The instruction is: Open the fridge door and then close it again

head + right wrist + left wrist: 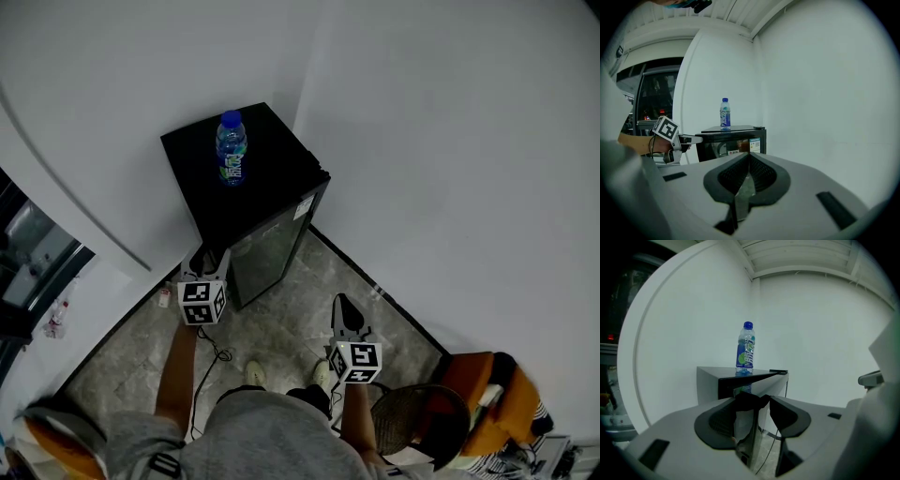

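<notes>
**Left tongs astride the fridge door's edge**

The left tongs [757, 405] stand well apart, with the fridge door [749, 427] edge between them and no firm pinch visible. The right tongs [747, 158] are closed and empty, well back from the fridge [277, 183]. A bottle [231, 150] stands on top of it.

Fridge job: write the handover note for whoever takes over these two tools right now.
Left tool: jaws apart, with the edge of the fridge door between them, not clamped on it.
Right tool: shut, empty, held back from the fridge.
Things: the fridge stands against the white wall with a water bottle upright on top. The door looks closed in the head view.
Done: the left tool is at the door edge; nothing opened yet.
Left: grip the edge, swing the door open, then close it again.
</notes>
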